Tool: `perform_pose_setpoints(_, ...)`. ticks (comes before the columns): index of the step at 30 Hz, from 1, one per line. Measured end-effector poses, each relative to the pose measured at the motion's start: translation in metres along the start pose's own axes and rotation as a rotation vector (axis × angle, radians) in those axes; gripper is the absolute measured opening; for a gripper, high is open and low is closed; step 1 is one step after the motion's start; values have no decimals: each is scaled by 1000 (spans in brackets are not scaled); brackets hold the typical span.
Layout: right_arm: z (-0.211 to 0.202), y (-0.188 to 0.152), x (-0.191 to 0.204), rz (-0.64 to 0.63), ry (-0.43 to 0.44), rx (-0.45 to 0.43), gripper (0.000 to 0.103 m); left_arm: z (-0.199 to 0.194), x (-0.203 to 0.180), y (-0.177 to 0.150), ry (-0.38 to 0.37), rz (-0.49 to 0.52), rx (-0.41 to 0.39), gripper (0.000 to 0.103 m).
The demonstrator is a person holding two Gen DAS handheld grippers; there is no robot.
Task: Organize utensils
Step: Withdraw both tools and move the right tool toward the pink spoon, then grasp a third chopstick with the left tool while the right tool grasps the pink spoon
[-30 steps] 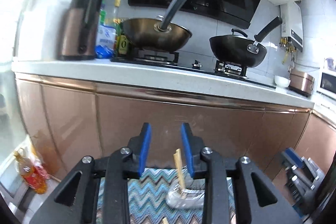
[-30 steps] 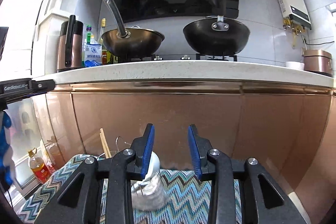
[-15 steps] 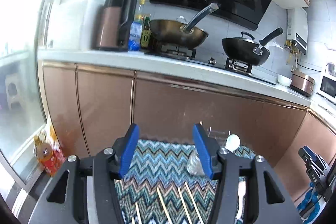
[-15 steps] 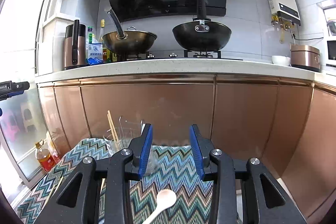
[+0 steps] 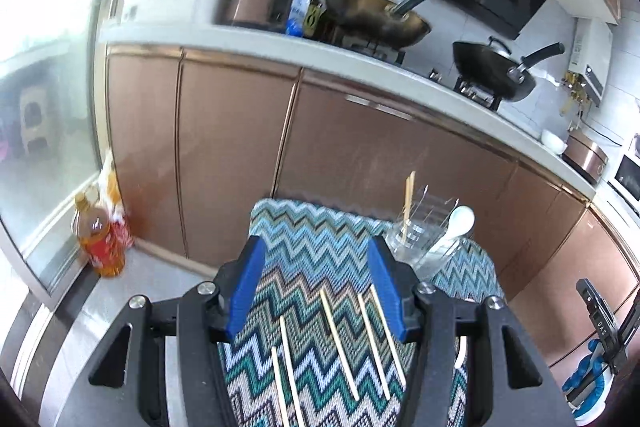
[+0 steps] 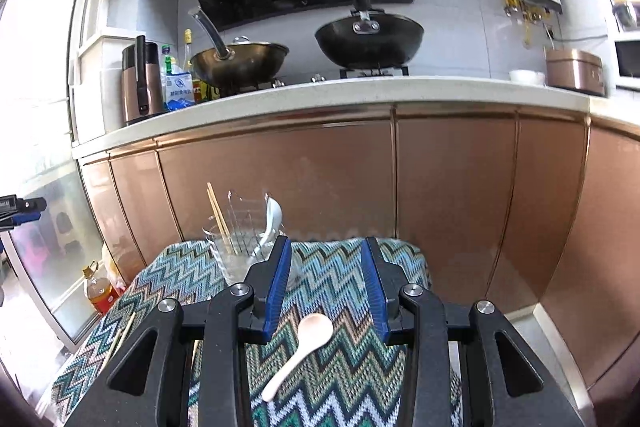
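Your left gripper (image 5: 316, 283), with its blue-padded black jaws standing apart and holding nothing, is hanging over the loose pale wooden chopsticks (image 5: 338, 343) on the blue-and-green zigzag woven cloth (image 5: 320, 239), and your right gripper (image 6: 326, 283), jaws likewise apart and empty, is hovering above the pale wooden spoon (image 6: 302, 351) on the same cloth. You are sitting between placements, I judge: the clear glass measuring jug (image 6: 240, 247) at the far edge of the cloth is already holding a pair of chopsticks and a white ceramic spoon (image 6: 272, 219), so the pickup of the next piece is what is coming up. The loose chopsticks are lying nearly parallel, their long axes running away from you and leaning slightly leftward in the left wrist view, so you will likely need to lower the jaws across one stick. The wooden spoon is lying with its bowl toward the jug and its handle trailing back to the lower left.
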State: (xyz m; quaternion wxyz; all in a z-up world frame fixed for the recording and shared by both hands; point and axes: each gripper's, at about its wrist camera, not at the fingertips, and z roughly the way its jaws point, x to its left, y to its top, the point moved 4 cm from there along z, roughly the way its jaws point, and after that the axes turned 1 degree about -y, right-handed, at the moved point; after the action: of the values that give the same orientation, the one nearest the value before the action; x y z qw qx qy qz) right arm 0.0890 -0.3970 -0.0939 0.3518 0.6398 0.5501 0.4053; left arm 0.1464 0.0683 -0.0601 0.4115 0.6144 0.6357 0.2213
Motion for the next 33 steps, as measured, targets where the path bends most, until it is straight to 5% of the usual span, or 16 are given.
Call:
perform_pose_setpoints(10, 36, -47, -22, 59, 42, 170, 36, 60, 11, -54, 4, -47, 241, 51)
perform_pose_setpoints(25, 137, -103, -32, 177, 224, 505, 36, 184, -58, -97, -67, 18, 564, 50)
perform_pose_setpoints(33, 194, -115, -33, 174, 293, 624, 32, 248, -74, -111, -23, 6, 686, 34)
